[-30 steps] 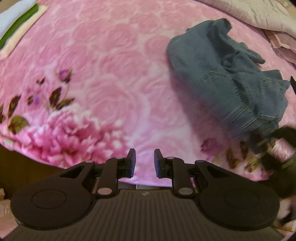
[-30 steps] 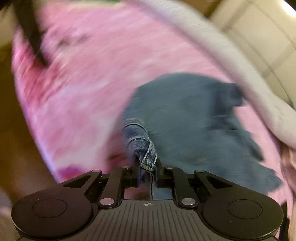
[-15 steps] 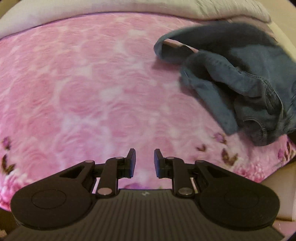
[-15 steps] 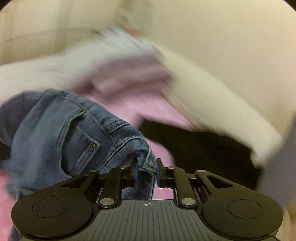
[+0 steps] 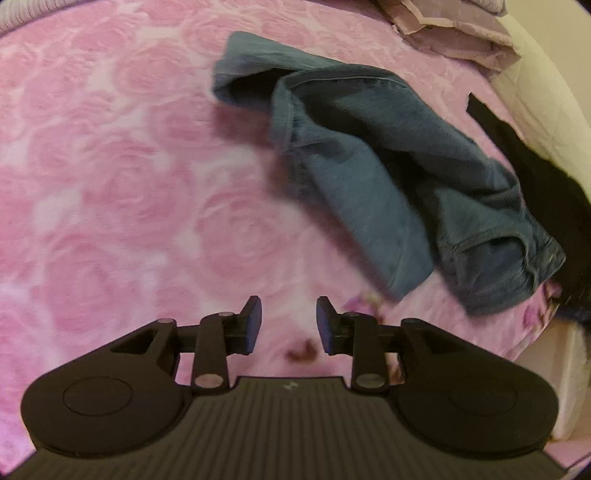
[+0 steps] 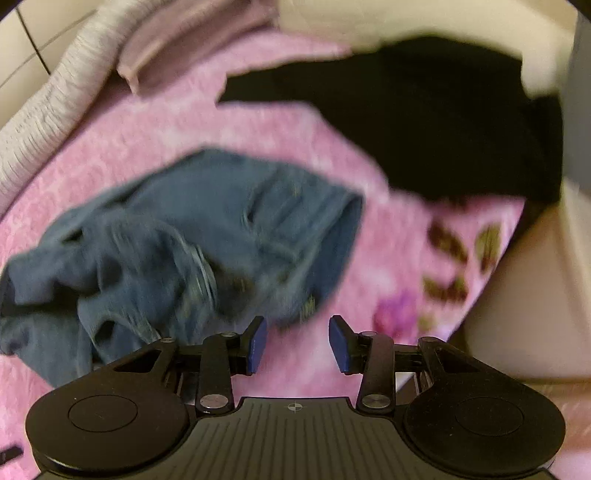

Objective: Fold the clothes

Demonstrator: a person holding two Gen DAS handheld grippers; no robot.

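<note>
Your right wrist view is motion-blurred: seams and pocket detail on the jeans [image 6: 207, 236] smear, so you cannot tell which part lies uppermost. The black garment [image 6: 424, 110] is cut off at the frame's right edge in both views, and its shape is unreadable.

Your right gripper [image 6: 297, 343] has its jaws spread with nothing between them; only pink blanket [image 6: 388, 266] shows in the gap. The jeans lie crumpled ahead and to the left of it, their near edge just beyond the left fingertip. The black garment lies farther ahead and to the right, apart from the jeans.

Your left gripper [image 5: 289, 325] is also spread and empty over the blanket [image 5: 110, 184]. The jeans [image 5: 388, 166] lie ahead and to its right, one leg folded over on itself, waistband end toward the black garment [image 5: 546, 192]. Folded pale bedding [image 5: 458, 33] sits far ahead to the right; a grey quilt [image 6: 48, 110] lies far left of your right gripper.
</note>
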